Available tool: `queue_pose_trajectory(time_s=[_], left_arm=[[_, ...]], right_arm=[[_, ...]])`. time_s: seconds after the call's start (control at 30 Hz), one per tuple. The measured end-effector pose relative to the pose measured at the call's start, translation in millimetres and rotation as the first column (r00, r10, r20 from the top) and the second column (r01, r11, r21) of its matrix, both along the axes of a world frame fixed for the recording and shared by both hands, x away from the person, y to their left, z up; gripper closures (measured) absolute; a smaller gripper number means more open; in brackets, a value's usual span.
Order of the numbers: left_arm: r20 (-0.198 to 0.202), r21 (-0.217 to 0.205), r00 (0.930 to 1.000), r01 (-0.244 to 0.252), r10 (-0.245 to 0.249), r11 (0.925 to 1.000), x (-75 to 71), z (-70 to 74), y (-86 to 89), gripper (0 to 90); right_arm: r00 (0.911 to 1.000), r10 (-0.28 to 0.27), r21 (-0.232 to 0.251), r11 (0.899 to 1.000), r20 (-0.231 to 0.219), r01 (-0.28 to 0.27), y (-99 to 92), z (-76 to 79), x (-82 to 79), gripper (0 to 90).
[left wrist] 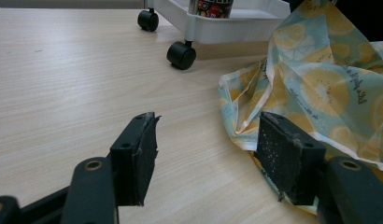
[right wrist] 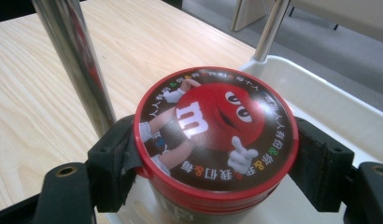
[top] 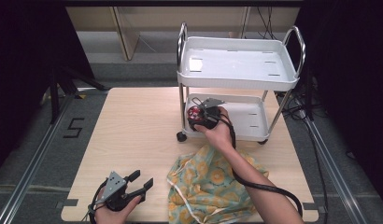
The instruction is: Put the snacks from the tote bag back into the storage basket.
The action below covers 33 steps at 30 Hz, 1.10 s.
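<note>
A round tin with a red cartoon lid (right wrist: pixel 215 123) stands upright at the left end of the white cart's lower tray (top: pixel 252 136). My right gripper (top: pixel 198 116) is shut on the tin (top: pixel 195 112), one black pad (right wrist: pixel 117 158) pressed to each side, beside a chrome post (right wrist: pixel 75 60). My left gripper (top: pixel 142 179) hovers low over the table's front left, open and holding nothing. In the left gripper view its jaws (left wrist: pixel 208 140) stand wide apart, aimed toward the cart, with the right jaw next to the lemon-print cloth (left wrist: pixel 329 79).
The white two-tier cart (top: pixel 236 85) stands on castors (left wrist: pixel 181 55) at the back right of the wooden table (top: pixel 133 130). Its upper tray holds a small white slip (top: pixel 195 64). The crumpled lemon-print cloth (top: pixel 208 186) lies at the front centre under the right forearm.
</note>
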State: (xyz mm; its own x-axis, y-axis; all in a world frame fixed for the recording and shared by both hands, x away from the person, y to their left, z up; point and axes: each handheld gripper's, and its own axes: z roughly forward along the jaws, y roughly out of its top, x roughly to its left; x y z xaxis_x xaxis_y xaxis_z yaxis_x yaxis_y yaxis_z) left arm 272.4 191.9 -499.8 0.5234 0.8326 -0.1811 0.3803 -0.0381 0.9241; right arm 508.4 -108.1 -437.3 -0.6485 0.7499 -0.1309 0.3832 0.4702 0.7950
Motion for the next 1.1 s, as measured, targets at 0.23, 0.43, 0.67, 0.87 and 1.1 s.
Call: queue_pose_trajectory(time_s=[0.23, 0.43, 0.67, 0.87, 1.1], left_arm=[[0.003, -0.004, 0.9999, 0.011, -0.011, 0.9999, 0.4, -0.4, -0.6, 37.6], [0.002, 0.002, 1.0, 0.008, -0.008, 1.0, 0.0, 0.1, -0.3, 37.6], [-0.002, 0.001, 1.0, 0.001, -0.001, 1.0, -0.7, 0.5, -1.1, 37.6], [-0.001, -0.001, 1.0, 0.0, 0.0, 1.0, -0.9, 0.6, -1.1, 37.6], [0.0, -0.004, 0.9999, 0.012, -0.012, 0.9999, 0.4, -0.4, -0.8, 37.6]], right_arm=[[1.0, 0.003, 0.011, 1.0, -0.009, -0.003, -0.8, -3.3, -0.9, 26.1], [1.0, 0.004, 0.003, 1.0, 0.004, -0.004, -0.6, -5.2, -0.9, 26.1], [1.0, 0.004, -0.003, 1.0, 0.005, -0.004, -1.3, -7.7, -1.2, 26.1], [0.9999, 0.008, -0.011, 1.0, -0.011, -0.008, -1.9, -10.7, -1.7, 26.1], [0.9995, -0.02, 0.0, 1.0, -0.024, 0.02, -1.3, -11.9, -2.0, 26.1]])
